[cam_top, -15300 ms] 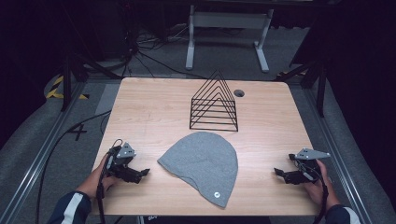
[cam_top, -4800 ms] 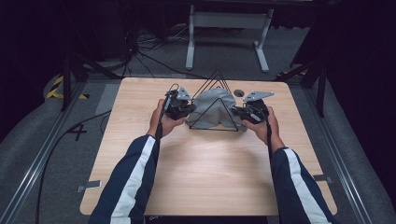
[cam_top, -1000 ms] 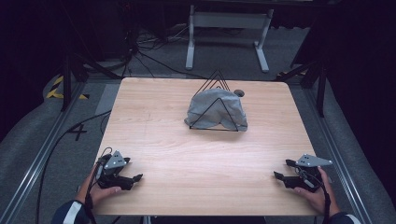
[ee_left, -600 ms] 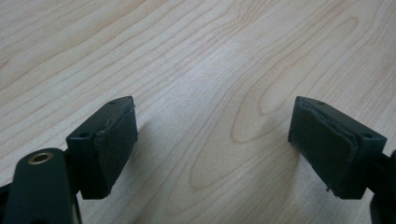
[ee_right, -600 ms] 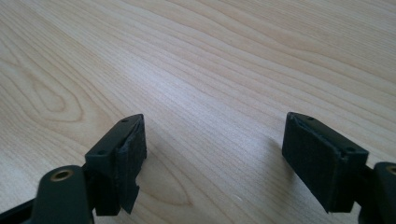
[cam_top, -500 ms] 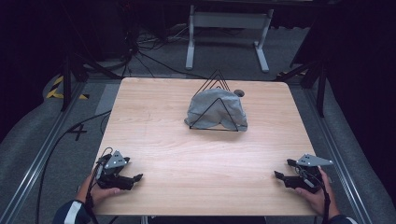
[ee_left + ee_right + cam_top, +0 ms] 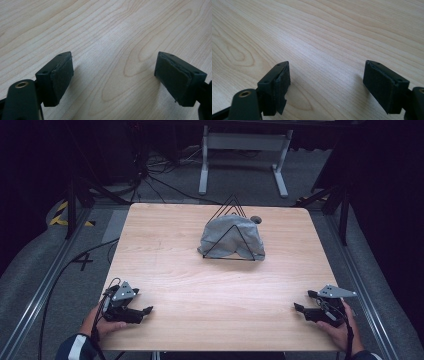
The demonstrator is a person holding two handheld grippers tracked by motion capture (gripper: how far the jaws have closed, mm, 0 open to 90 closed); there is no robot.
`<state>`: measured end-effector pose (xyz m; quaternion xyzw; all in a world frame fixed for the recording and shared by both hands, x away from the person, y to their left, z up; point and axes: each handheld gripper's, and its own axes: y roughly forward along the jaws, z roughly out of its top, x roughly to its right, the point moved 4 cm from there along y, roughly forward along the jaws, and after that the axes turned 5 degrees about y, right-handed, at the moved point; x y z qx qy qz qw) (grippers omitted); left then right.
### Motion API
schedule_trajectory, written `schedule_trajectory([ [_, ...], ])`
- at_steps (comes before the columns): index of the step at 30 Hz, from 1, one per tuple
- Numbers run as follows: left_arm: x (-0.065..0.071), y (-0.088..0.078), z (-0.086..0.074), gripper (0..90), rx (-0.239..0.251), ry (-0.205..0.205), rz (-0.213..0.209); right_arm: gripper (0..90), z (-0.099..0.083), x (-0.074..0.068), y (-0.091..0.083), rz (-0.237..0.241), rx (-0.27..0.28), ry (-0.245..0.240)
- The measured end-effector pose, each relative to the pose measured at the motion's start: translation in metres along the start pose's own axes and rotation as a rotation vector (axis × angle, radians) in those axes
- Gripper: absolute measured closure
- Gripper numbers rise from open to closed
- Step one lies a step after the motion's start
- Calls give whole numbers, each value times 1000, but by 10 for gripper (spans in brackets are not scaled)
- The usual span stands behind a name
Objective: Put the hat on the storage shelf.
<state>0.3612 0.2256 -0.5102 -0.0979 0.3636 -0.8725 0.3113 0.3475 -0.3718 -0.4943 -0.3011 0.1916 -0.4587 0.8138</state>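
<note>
A grey knit beanie [image 7: 231, 237] is draped over a black wire triangular rack [image 7: 229, 209] at the back middle of the wooden table [image 7: 215, 285]. My left gripper [image 7: 145, 312] rests at the front left corner, held in a hand, far from the rack. In the left gripper view my left gripper [image 7: 113, 75] is open over bare wood. My right gripper [image 7: 299, 306] rests at the front right corner. In the right gripper view my right gripper [image 7: 325, 80] is open, nothing between its pads [image 7: 280, 83].
A small dark round thing [image 7: 256, 219] lies on the table just behind the rack. Cables [image 7: 60, 275] trail off the left side over the floor. A white metal stand [image 7: 245, 142] is beyond the table's far edge.
Over the last second nothing has visibly moved. Earlier the beanie lay flat at the front; both grippers carried it to the rack, then drew back to the front corners.
</note>
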Motion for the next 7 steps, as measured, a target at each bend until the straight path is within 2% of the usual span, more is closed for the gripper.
schedule_trajectory([
  [7,0,0,0,148,-12,-11,2,220,0,1,0,-7,1,2],
])
